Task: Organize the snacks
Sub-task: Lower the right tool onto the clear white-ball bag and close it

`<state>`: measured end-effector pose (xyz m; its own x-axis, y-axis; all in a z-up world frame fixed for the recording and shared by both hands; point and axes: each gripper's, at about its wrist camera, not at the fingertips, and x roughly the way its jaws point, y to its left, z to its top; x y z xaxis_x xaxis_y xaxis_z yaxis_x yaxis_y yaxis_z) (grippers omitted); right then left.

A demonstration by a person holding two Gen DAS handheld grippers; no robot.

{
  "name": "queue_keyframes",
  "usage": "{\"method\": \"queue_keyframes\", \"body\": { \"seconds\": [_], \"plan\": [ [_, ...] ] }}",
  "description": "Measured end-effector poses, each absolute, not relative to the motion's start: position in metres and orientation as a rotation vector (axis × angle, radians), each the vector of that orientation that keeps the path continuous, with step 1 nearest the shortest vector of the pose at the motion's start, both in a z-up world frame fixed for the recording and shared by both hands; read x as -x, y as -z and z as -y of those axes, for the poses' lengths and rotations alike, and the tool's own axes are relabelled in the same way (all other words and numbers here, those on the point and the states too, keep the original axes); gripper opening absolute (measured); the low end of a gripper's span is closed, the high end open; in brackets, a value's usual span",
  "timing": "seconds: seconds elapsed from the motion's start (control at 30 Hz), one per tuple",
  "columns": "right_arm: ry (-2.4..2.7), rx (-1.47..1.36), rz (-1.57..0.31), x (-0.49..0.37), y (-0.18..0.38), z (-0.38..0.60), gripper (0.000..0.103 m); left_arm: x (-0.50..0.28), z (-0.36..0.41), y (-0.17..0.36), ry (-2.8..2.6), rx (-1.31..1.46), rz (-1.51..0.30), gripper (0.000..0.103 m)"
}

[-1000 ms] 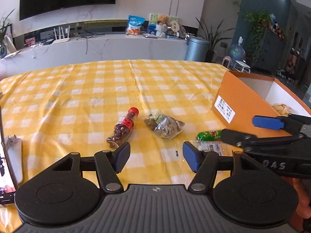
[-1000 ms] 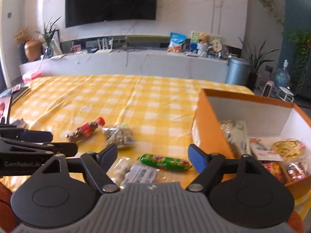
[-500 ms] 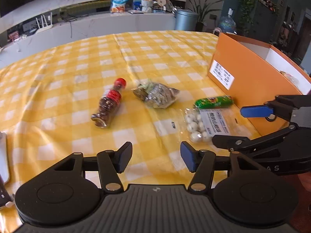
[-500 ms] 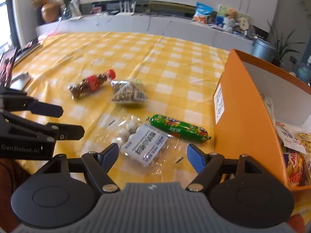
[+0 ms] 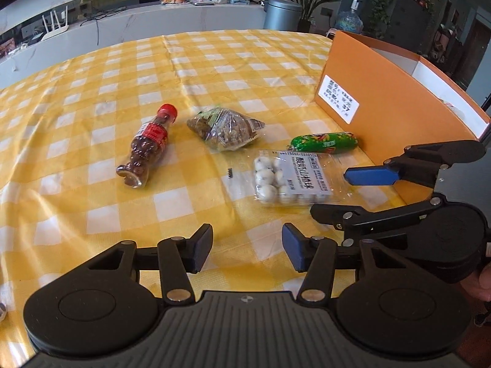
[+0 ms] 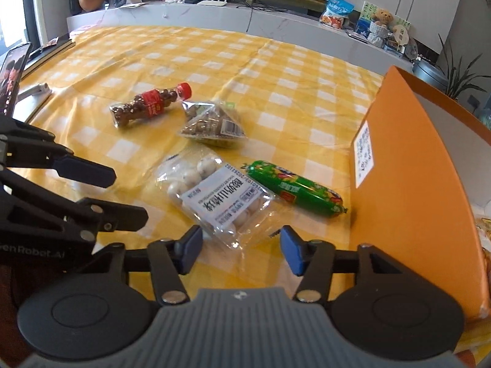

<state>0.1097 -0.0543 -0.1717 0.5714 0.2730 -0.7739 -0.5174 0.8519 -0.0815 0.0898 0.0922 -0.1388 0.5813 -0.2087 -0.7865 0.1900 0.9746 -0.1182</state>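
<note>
Snacks lie scattered on a worktop (image 5: 214,61) under a yellow-and-white checked cloth: a small clear bottle of brown sweets with a red cap (image 5: 147,147), a clear bag of mixed nuts (image 5: 225,130), a green sausage-shaped packet (image 5: 323,143) and a clear pack of white balls with a white label (image 6: 218,197). The left hand-held gripper (image 5: 247,250) hovers with jaws closing on nothing. The right hand-held gripper (image 6: 241,247) closes too, the white-ball pack's near edge between its pads, untouched. An orange cardboard box (image 6: 414,184) stands just beside the green packet.
</note>
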Motion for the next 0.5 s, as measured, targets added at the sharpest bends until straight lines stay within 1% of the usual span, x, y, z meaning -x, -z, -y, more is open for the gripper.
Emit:
{"method": "queue_keyframes", "body": {
  "seconds": [0.07,0.1,0.17,0.2,0.23,0.27,0.33,0.37,0.4,0.5],
  "plan": [
    [-0.496,0.318,-0.848,-0.108,0.171,0.049,0.033,-0.090,-0.094,0.139,0.216,0.020,-0.922,0.061],
    [-0.526,0.310,-0.862,-0.106,0.170,0.046,0.014,-0.090,-0.095,0.139,0.212,0.026,-0.922,0.059],
    [-0.565,0.297,-0.880,-0.102,0.169,0.041,0.014,-0.090,-0.098,0.138,0.197,0.035,-0.922,0.056],
    [-0.581,0.301,-0.880,-0.100,0.168,0.039,0.014,-0.091,-0.099,0.138,0.189,0.038,-0.923,0.056],
    [-0.590,0.303,-0.870,-0.098,0.167,0.039,0.016,-0.092,-0.100,0.138,0.183,0.039,-0.926,0.056],
    [-0.591,0.306,-0.856,-0.097,0.166,0.039,0.021,-0.092,-0.101,0.137,0.179,0.038,-0.927,0.056],
    [-0.574,0.338,-0.822,-0.097,0.161,0.042,0.040,-0.092,-0.101,0.137,0.173,0.029,-0.924,0.056],
    [-0.573,0.358,-0.801,-0.098,0.159,0.044,0.045,-0.092,-0.101,0.136,0.169,0.024,-0.923,0.056],
    [-0.583,0.380,-0.787,-0.100,0.157,0.044,0.052,-0.092,-0.101,0.136,0.169,0.020,-0.921,0.056],
    [-0.653,0.458,-0.759,-0.108,0.153,0.044,0.060,-0.092,-0.102,0.135,0.176,0.020,-0.918,0.056]
  ]
}}
